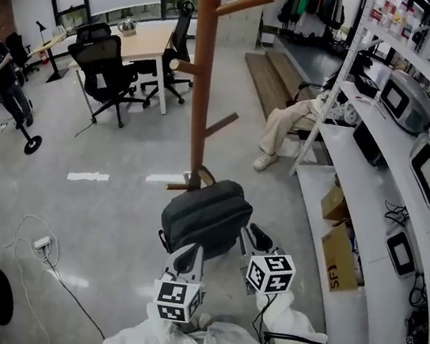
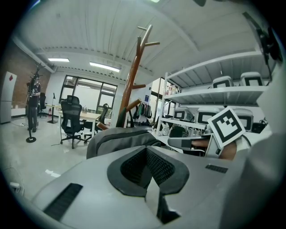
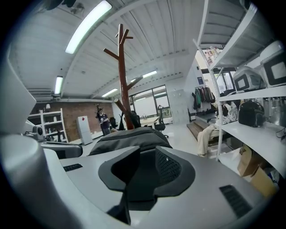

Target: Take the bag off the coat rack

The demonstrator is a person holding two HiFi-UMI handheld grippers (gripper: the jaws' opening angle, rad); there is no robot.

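The dark grey bag (image 1: 207,216) is sitting low at centre frame, against the brown coat rack (image 1: 202,69), with its strap seemingly looping over a low peg. It is looking soft, padded and moderately heavy, so the strap or top handle is probably offering the surest hold. The left claw (image 1: 188,258) is closing on nothing, and the right claw (image 1: 257,244) is standing narrowly apart, empty. A glossy grey floor (image 1: 104,215) is spreading around, with shelves (image 1: 376,163) at right and a bench (image 1: 148,41) at upper left.
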